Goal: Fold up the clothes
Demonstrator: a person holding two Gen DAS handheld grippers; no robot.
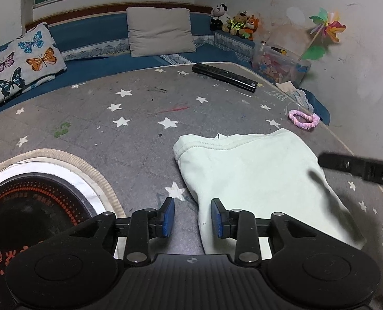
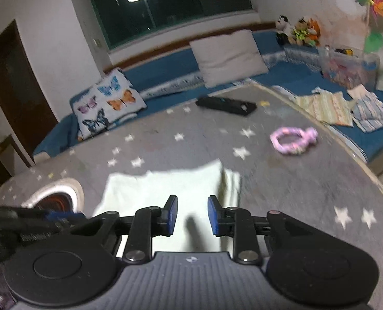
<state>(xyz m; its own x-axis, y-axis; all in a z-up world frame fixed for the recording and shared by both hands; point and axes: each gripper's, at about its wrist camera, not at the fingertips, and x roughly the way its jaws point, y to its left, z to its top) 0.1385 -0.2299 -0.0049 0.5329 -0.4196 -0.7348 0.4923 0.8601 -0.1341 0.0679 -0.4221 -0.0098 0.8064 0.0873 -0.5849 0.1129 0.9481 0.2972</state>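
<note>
A pale mint garment (image 1: 253,175) lies folded on the grey star-patterned table, its stitched hem toward the far side. My left gripper (image 1: 192,217) hovers open over the garment's near left edge, nothing between its blue pads. In the right wrist view the same garment (image 2: 165,188) lies flat just beyond my right gripper (image 2: 192,214), which is open and empty above the cloth's near part. The right gripper's black body (image 1: 359,166) enters the left wrist view from the right, over the garment's right side. The left gripper (image 2: 36,222) shows at the left edge of the right wrist view.
A black remote (image 1: 223,76) and a pink braided ring (image 1: 303,118) lie farther back on the table (image 1: 140,134). A round induction cooker (image 1: 34,206) sits at the left. Blue bench cushions, pillows (image 1: 160,31), plush toys, a toy box (image 1: 279,64) and folded cloths (image 2: 346,108) lie beyond.
</note>
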